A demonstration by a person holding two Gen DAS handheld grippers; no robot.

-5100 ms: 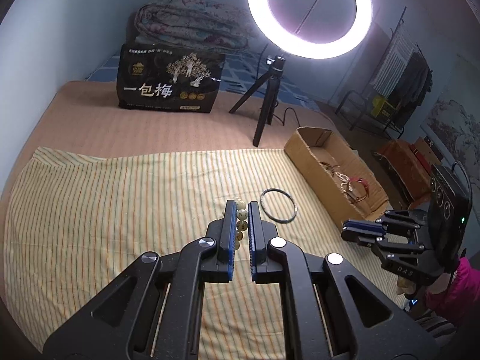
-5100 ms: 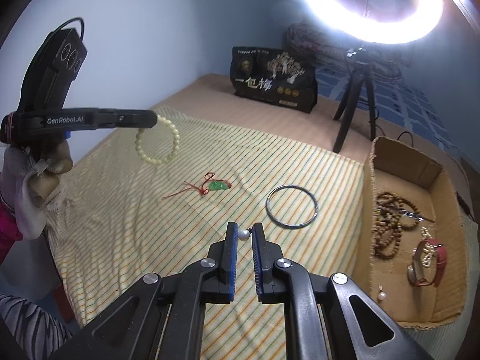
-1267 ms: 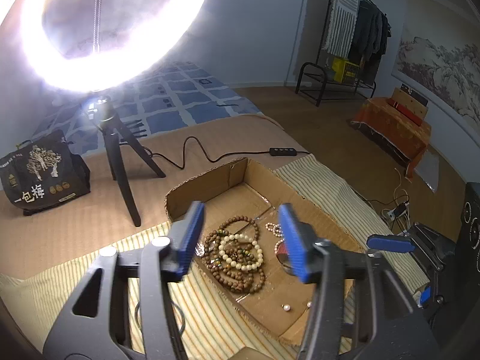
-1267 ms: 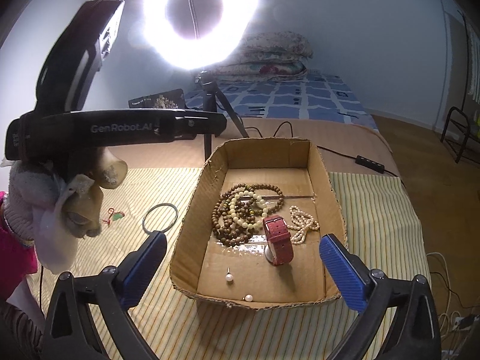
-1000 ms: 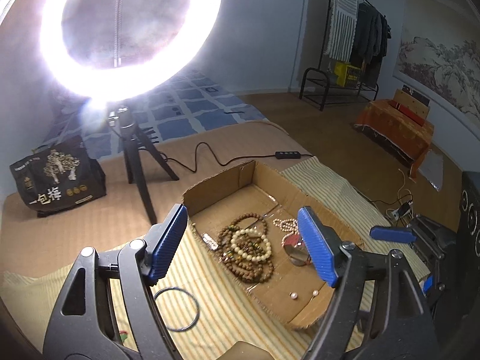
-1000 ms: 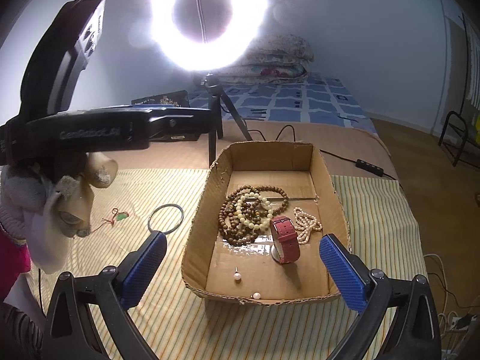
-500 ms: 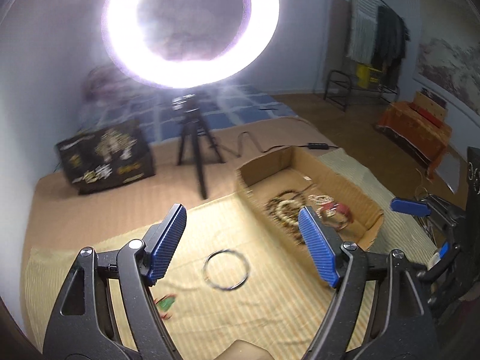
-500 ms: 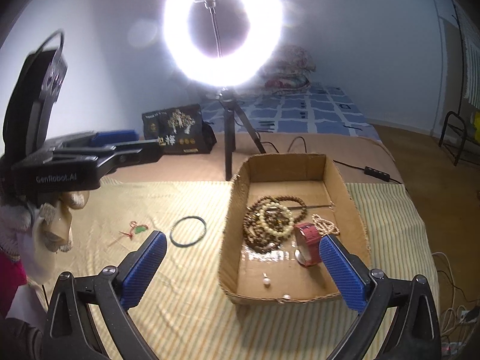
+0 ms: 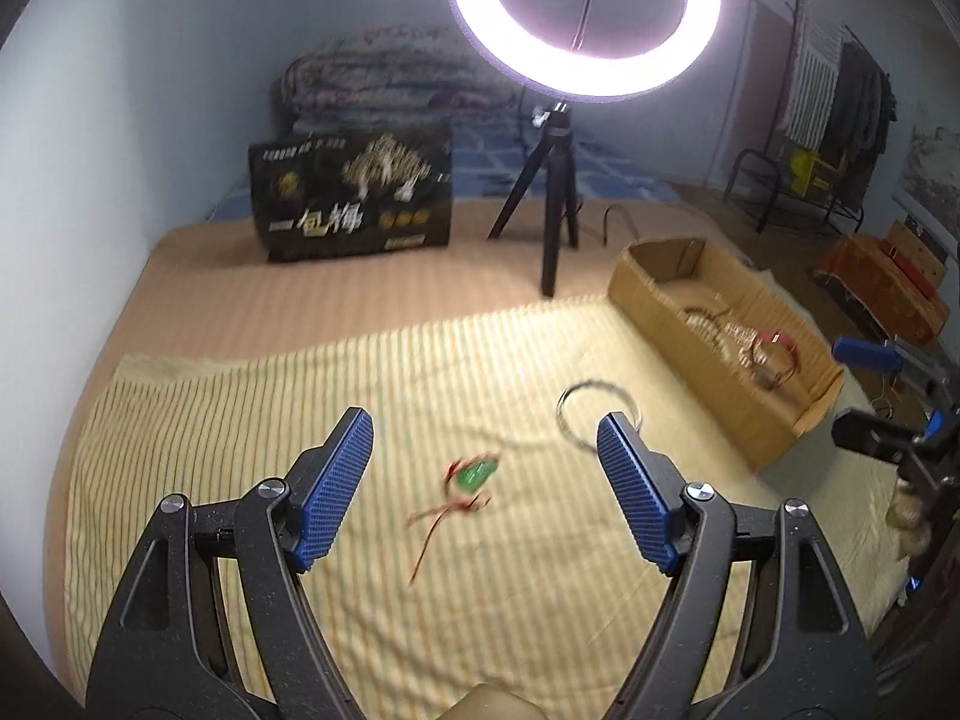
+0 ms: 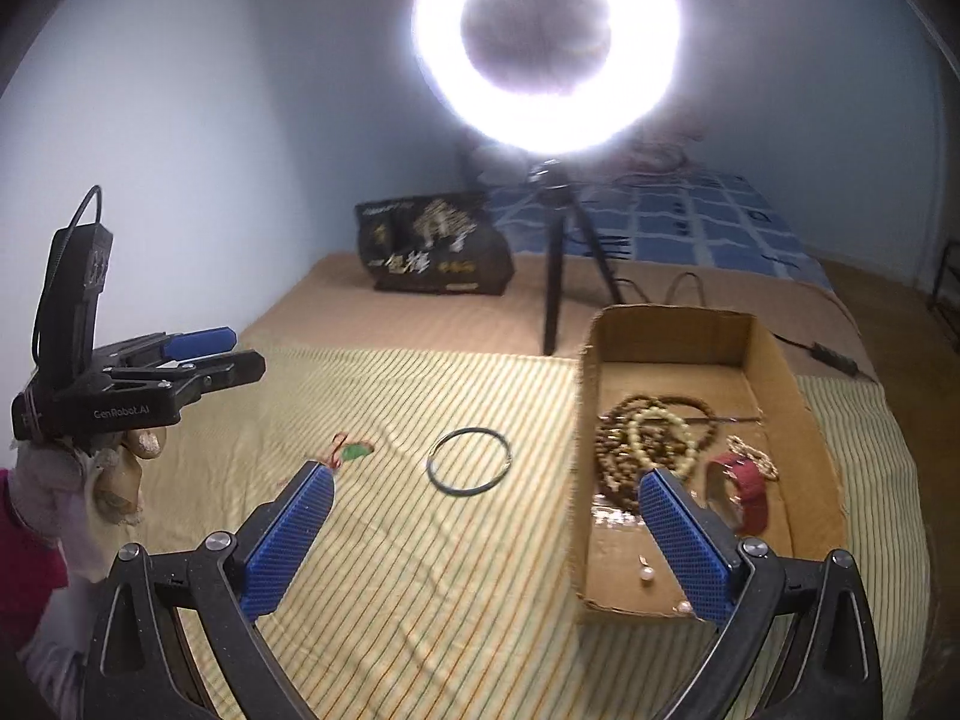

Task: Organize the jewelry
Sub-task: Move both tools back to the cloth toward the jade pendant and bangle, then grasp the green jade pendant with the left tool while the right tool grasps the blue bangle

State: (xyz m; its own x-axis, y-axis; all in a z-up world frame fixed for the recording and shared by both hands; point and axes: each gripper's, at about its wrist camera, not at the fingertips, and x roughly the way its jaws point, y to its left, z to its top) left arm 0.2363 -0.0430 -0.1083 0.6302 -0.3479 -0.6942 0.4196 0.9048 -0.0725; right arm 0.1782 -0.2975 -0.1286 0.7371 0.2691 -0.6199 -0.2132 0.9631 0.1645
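You've got open striped cloth [image 9: 240,420] across the left and middle of the frame. Only the pendant [image 9: 474,476] and bangle [image 9: 594,414] lie on it. Box [image 9: 690,354] walls block the right, tripod [image 9: 552,228] stands at the back.

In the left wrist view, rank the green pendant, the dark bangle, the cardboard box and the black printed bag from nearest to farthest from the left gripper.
From the left gripper:
1. Green pendant with red cord, on the striped cloth between the open fingers.
2. Dark bangle, ahead and to the right.
3. Cardboard box, farther right at the cloth's edge.
4. Black printed bag, at the back, left of the tripod.
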